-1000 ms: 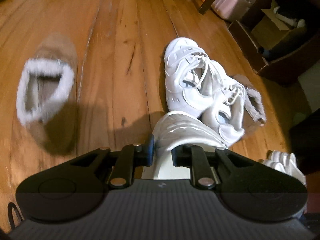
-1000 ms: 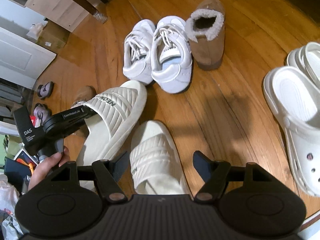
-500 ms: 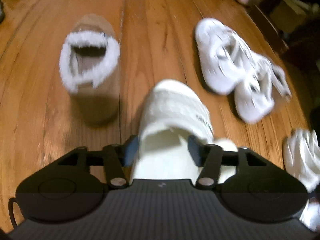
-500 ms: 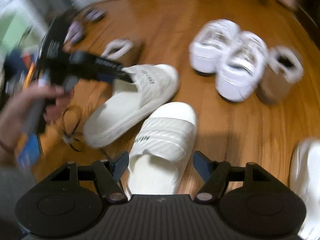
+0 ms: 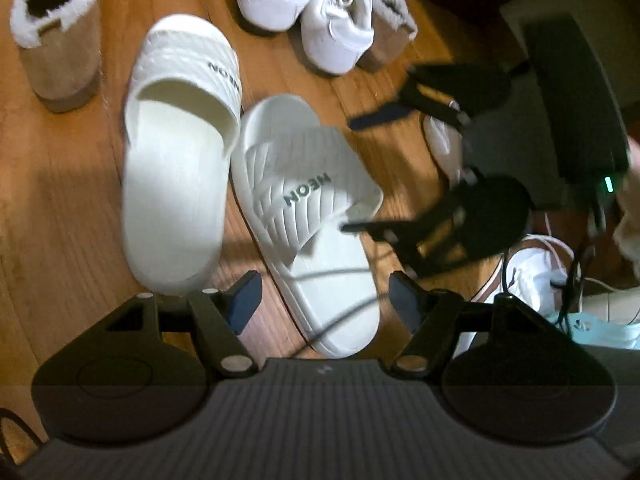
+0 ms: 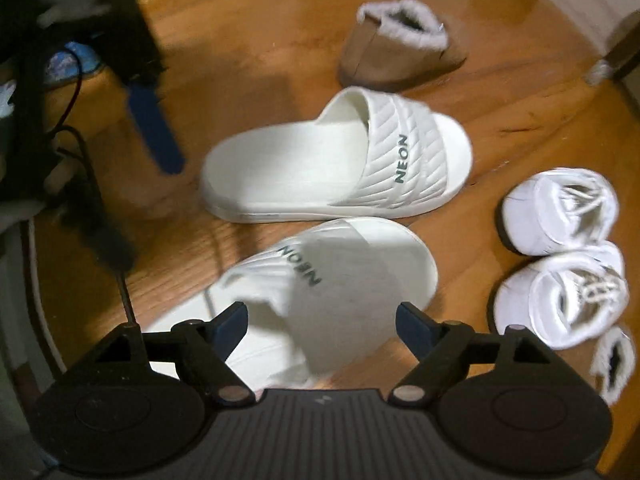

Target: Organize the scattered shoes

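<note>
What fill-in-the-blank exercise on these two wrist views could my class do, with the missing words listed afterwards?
1. The word printed on each white slide strap is ____.
2. The left gripper and the right gripper both have their jaws ____.
3. The tan slipper has a collar lined with white ____.
4. The shoes rest on a floor made of ____.

Missing words: NEON; open; fleece; wood

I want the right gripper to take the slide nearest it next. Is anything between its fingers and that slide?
Nothing visible does. The right gripper is open, and the near NEON slide lies on the floor directly ahead between its fingers. The other slide sits beyond it.
</note>
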